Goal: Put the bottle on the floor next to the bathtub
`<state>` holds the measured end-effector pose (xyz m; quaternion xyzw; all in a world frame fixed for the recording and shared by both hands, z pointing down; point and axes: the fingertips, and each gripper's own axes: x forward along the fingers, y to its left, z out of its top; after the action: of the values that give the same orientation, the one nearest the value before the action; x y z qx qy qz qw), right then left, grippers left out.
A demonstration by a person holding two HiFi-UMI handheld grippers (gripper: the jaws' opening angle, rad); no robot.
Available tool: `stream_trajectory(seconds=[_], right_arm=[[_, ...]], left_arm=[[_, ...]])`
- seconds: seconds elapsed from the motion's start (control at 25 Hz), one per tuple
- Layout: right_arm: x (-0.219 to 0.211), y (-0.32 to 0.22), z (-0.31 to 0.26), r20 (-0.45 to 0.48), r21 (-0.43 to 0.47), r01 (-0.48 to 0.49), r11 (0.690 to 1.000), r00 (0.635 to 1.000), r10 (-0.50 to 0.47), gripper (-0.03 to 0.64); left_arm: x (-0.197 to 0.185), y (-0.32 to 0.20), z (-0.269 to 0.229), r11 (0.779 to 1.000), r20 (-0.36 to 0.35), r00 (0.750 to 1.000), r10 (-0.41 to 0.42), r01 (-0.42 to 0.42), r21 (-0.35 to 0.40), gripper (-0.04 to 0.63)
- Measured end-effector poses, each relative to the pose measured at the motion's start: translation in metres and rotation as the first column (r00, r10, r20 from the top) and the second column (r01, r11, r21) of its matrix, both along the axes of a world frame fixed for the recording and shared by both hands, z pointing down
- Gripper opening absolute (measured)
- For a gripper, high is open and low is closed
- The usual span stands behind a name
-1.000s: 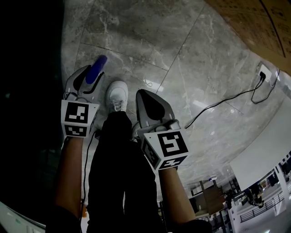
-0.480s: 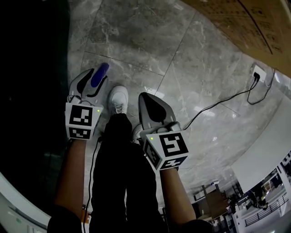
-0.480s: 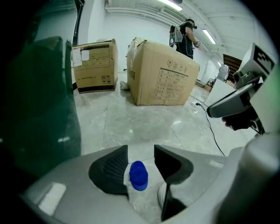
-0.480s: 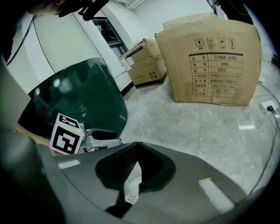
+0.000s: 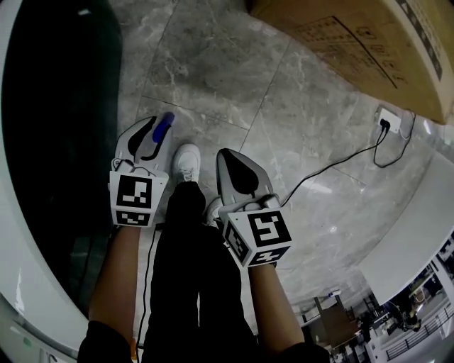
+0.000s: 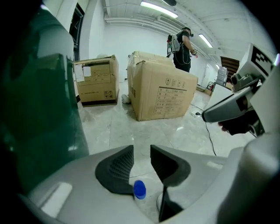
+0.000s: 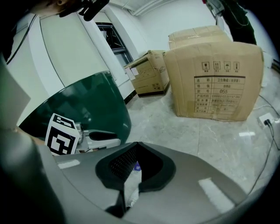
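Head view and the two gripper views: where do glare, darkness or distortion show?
Head view: fisheye curves the nearly black bathtub. Left gripper view: the ceiling lights are blown out. Right gripper view: a glare patch lies on the floor.

Of the bottle only the blue cap shows, low between the jaws of the left gripper. Its body is hidden, and I cannot tell whether the jaws press it. The bathtub is cut off by the left edge. The print on the box is too small to read.
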<state>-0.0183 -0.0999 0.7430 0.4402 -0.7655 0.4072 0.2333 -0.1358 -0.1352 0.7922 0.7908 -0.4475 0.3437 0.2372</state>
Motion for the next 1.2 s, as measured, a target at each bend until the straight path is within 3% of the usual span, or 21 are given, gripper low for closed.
stream_trajectory(seconds=[0.68, 1.2], right_arm=[[-0.016, -0.028, -0.122, -0.015, 0.145, 0.015, 0.989, 1.000, -0.013, 0.023], [-0.017, -0.042, -0.205, -0.011, 0.224, 0.005, 0.975, 1.000, -0.002, 0.023]], left_arm=[[-0.016, -0.015, -0.145, 0.982, -0.072, 0.991, -0.112, 0.121, 0.148, 0.008], [-0.015, -0.018, -0.236, 0.969, -0.092, 0.987, -0.134, 0.150, 0.197, 0.002]])
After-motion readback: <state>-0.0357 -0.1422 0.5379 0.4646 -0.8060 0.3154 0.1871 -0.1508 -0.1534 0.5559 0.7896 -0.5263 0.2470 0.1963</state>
